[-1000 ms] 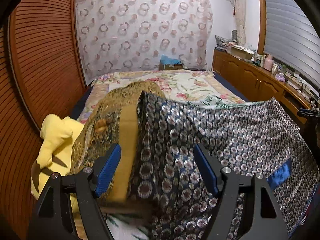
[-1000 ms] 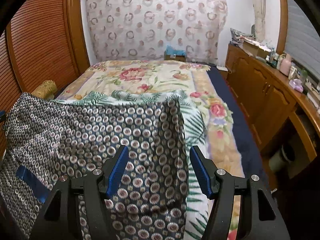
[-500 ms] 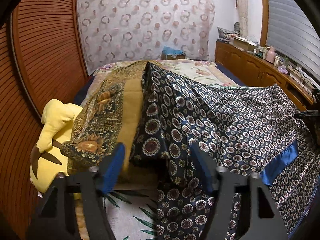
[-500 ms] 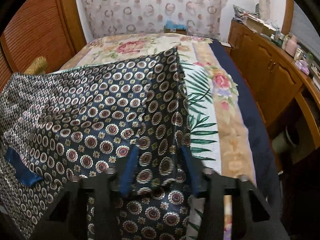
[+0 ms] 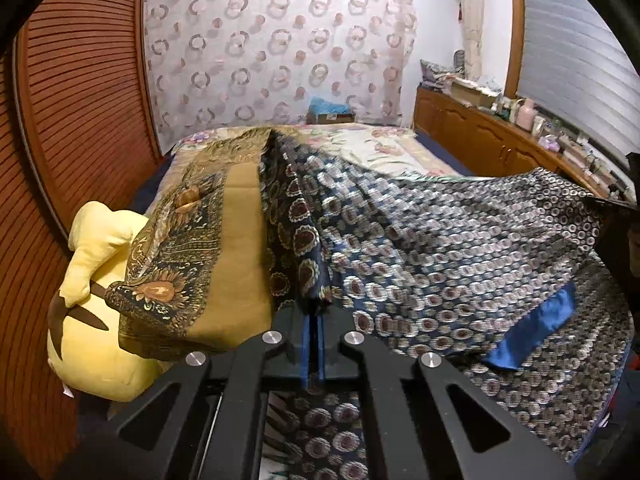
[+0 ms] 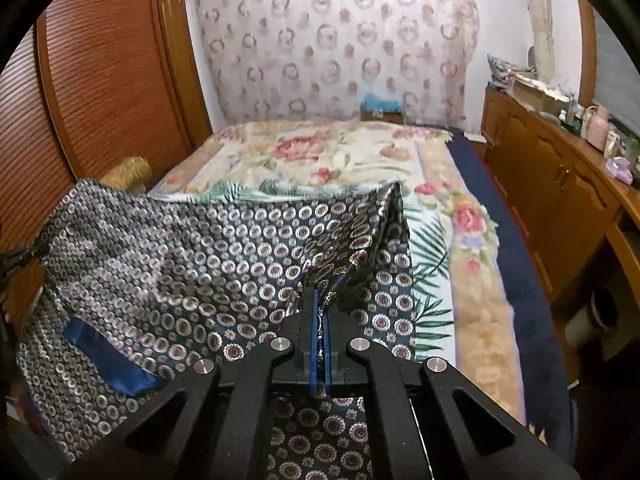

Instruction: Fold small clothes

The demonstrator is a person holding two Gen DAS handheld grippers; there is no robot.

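Left wrist view: the left hand-held gripper (image 5: 317, 312) is clamped tight on an edge of the dark circle-print cloth (image 5: 460, 240), which spans rightward above the bed (image 5: 404, 152). A gold patterned cloth (image 5: 192, 236) drapes over a yellow plush toy (image 5: 92, 280) just to its left.

Right wrist view: the right hand-held gripper (image 6: 320, 300) pinches the circle-print cloth's (image 6: 200, 256) other corner, fabric bunched between its blue pads; the cloth stretches leftward over the floral bed (image 6: 320, 152).

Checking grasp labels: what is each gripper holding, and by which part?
Both hold the navy patterned cloth: left gripper pinches its left edge fold, right gripper its right edge fold.
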